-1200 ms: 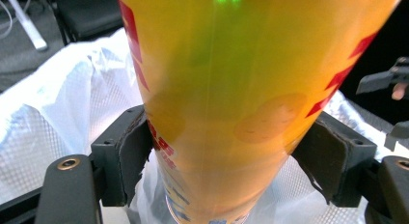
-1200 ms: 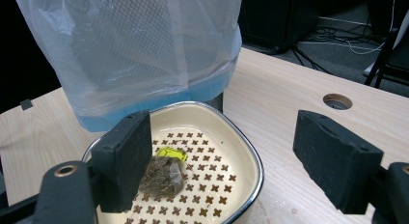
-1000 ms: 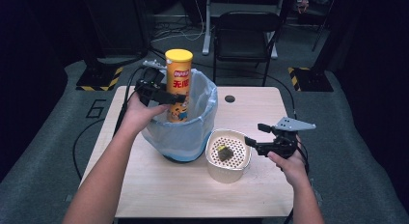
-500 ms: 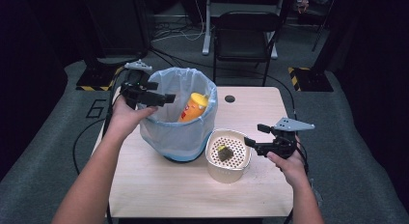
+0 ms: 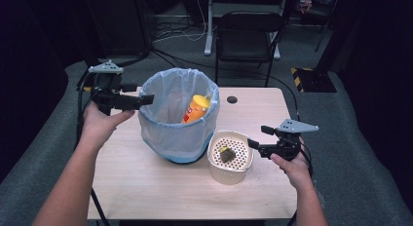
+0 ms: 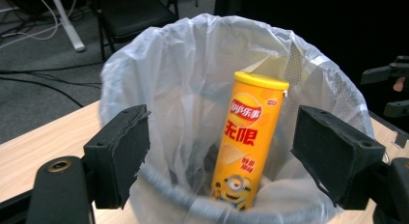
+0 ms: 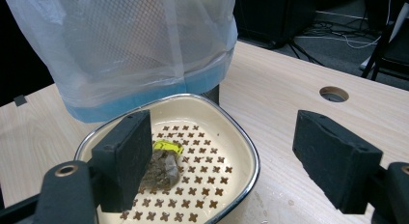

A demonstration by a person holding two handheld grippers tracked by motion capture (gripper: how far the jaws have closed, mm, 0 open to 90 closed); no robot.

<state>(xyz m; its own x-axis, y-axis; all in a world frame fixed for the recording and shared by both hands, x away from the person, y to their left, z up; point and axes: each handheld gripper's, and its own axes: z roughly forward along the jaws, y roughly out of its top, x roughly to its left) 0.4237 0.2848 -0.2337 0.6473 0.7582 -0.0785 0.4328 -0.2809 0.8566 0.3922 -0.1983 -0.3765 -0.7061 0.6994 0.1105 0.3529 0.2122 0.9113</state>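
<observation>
A yellow chip can (image 5: 196,109) (image 6: 247,142) leans inside the blue bin lined with a white plastic bag (image 5: 178,116) (image 6: 159,89) at the table's middle. My left gripper (image 5: 145,99) (image 6: 226,156) is open, held just left of the bin's rim with nothing between its jaws. To the right of the bin stands a cream perforated bowl (image 5: 230,170) (image 7: 226,137) holding a used tea bag (image 5: 226,154) (image 7: 161,166). My right gripper (image 5: 252,144) (image 7: 222,161) is open at the bowl's right edge, empty.
The wooden table (image 5: 195,197) has a round cable hole (image 5: 232,99) (image 7: 334,94) at the back. A black chair (image 5: 248,33) stands behind the table, with cables on the floor. The bin's bag (image 7: 130,45) rises just beyond the bowl.
The left gripper let go of the chip can, which dropped into the bin. That gripper drew back to the left of the bin. The right gripper has stayed in place.
</observation>
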